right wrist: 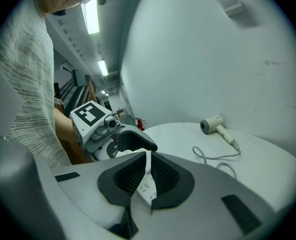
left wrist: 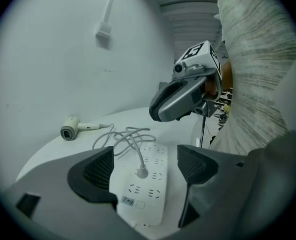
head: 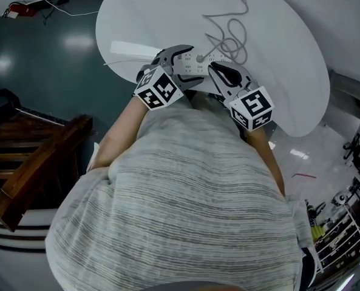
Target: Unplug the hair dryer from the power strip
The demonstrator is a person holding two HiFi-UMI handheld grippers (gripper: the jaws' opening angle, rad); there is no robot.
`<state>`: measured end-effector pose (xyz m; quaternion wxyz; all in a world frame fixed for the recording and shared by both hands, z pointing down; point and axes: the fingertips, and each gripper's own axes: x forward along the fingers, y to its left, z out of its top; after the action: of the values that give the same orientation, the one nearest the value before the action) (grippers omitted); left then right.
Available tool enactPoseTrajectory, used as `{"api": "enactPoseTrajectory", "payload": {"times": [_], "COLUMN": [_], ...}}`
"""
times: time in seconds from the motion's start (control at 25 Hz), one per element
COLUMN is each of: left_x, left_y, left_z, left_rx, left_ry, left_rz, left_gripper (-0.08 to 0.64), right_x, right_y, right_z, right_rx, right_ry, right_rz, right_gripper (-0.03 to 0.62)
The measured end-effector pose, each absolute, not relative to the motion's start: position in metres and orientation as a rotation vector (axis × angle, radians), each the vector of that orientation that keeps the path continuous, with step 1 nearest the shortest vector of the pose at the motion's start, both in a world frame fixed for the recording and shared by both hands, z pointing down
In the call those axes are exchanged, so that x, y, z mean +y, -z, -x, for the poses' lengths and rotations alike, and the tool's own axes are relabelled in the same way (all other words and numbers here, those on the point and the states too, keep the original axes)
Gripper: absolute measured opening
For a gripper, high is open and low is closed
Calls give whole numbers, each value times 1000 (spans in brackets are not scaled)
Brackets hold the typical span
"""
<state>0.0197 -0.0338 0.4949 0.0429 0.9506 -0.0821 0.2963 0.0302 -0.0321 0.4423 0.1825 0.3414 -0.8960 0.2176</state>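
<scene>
A white power strip [left wrist: 148, 186] lies on the round white table [head: 289, 59], with the hair dryer's white plug [left wrist: 142, 172] standing in one of its sockets. From the plug a tangled cable [left wrist: 128, 136] runs to the small white hair dryer [left wrist: 70, 129], which lies at the far side of the table. My left gripper [left wrist: 145, 159] hangs open just above the strip, its jaws either side of the plug and not touching it. My right gripper [right wrist: 148, 169] is shut and empty, close beside the left gripper [right wrist: 130, 144]. The strip [right wrist: 146, 188] shows below its jaws.
A white box [left wrist: 104, 32] with a conduit is fixed to the wall behind the table. Dark wooden furniture [head: 40, 162] stands on the floor to my left. The table's near edge is right under both grippers, against my body.
</scene>
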Motion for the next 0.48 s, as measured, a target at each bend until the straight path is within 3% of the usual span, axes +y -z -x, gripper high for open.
{"api": "enactPoseTrajectory", "payload": {"times": [0.48], "left_x": [-30], "left_y": [-575], "left_z": [-28], "left_rx": [-31], "left_ry": [-1211], "left_rz": [-2850], "left_gripper": [446], "right_x": [-26], "right_y": [-464], "right_z": [-31], "right_rx": [-2436], "right_ry": [-660], "right_rz": [-993], "right_gripper": [28]}}
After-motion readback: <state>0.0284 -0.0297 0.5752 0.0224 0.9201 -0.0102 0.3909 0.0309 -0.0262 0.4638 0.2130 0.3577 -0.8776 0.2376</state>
